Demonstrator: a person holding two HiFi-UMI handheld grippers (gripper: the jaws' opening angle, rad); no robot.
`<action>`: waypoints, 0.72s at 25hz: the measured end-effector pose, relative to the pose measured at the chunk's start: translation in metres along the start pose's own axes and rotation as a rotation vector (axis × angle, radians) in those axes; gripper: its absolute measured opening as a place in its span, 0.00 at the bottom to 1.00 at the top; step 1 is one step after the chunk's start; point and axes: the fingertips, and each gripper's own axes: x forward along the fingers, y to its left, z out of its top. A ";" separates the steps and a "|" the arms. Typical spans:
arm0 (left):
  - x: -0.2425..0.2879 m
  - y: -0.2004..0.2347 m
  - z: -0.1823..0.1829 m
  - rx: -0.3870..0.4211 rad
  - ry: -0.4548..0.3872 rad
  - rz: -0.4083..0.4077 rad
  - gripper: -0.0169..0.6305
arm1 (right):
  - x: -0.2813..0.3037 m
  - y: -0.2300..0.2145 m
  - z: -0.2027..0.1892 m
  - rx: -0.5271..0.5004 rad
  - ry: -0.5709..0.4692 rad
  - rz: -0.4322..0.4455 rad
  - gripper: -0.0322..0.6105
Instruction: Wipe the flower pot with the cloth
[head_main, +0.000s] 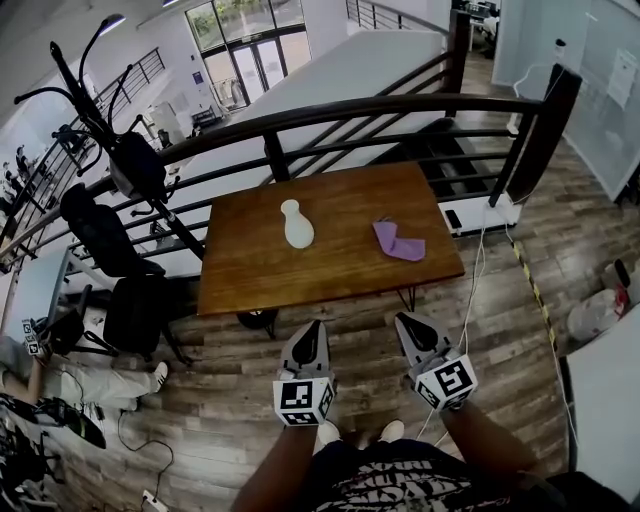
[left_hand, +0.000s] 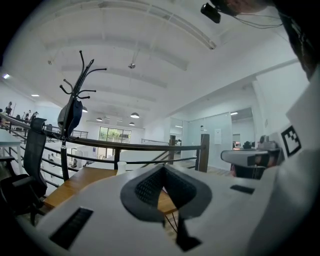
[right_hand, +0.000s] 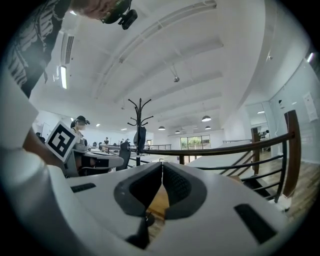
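head view: wooden table (head_main: 330, 275) stands against a dark metal railing (head_main: 350, 108) on a wood plank floor (head_main: 230, 420); white flower pot (head_main: 297, 225) stands upright near the table's middle, a bit toward the left; purple cloth (head_main: 398, 241) lies crumpled on the tabletop to the pot's right, apart from it, not touching; both sit well ahead of the grippers, nothing reaching them

left gripper (head_main: 311, 326) held low in front of the person, short of the table's near edge, pointing roughly level toward the table; in the left gripper view its jaws are pressed together at the tips, nothing between them; the pot shows small beyond the jaws on the table

right gripper (head_main: 409, 320) just beside the left one, also short of the table edge, pointing level; in the right gripper view its jaws are closed tip to tip, empty; table wood shows through the gap below the tips

marker cubes sit at the rear of each gripper; the person's white shoes (head_main: 327, 432) show below the grippers

black coat rack (head_main: 105, 105) left of the table with a dark bag hung on it; black office chairs (head_main: 130, 312) left of the table; another person sits at far lower left, only legs and a shoe clear
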 end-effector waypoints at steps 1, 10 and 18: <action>0.002 -0.002 -0.001 -0.005 0.003 0.003 0.03 | 0.000 -0.003 -0.003 0.003 0.010 0.003 0.05; 0.009 -0.021 0.005 -0.018 0.013 0.050 0.03 | -0.004 -0.035 -0.009 0.019 0.048 0.000 0.05; 0.020 0.000 0.001 -0.031 0.023 0.085 0.03 | 0.008 -0.042 -0.014 0.027 0.056 0.015 0.05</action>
